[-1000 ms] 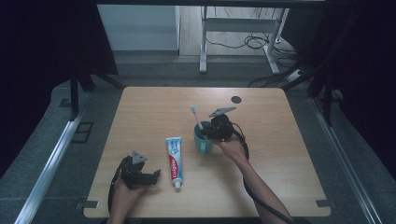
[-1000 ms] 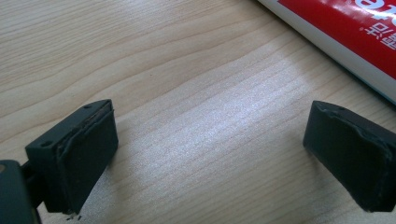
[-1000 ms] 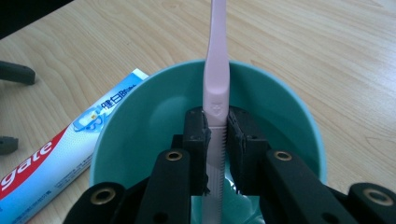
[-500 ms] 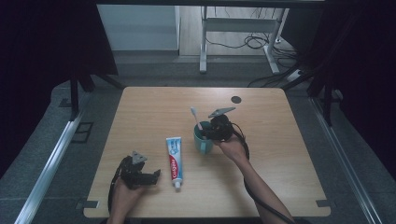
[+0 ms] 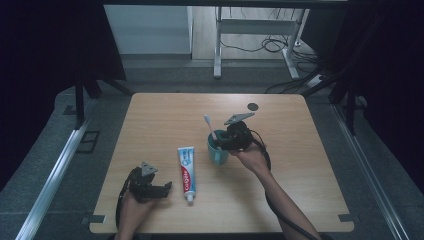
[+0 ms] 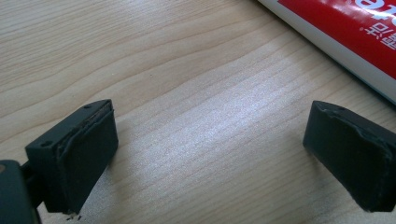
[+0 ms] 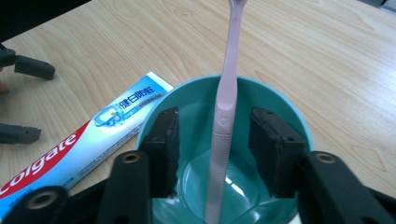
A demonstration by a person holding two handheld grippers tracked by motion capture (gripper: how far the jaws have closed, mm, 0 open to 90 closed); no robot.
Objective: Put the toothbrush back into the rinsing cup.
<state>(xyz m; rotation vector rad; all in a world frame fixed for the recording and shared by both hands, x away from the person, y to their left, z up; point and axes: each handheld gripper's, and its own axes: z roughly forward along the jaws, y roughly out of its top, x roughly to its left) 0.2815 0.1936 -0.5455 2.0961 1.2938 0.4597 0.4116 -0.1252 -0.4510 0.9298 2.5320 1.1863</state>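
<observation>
The right hand-held gripper (image 7: 215,154) hangs over the teal cup (image 5: 218,150) near the bench's middle, its jaws just opened and standing apart on either side of the pink toothbrush (image 7: 224,116), touching nothing. The brush leans upright inside the cup. If the gripper lifts crookedly, a jaw could snag the handle and tip the cup over. The left hand-held gripper (image 5: 150,187) rests open by the near edge, beside the toothpaste tube (image 5: 186,172).

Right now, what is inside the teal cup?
Inside the teal cup stands a pink toothbrush, leaning on the rim, head out the top. The right gripper has both pads dipped in, having just opened off the handle. The handle's lowest end is out of frame.
</observation>
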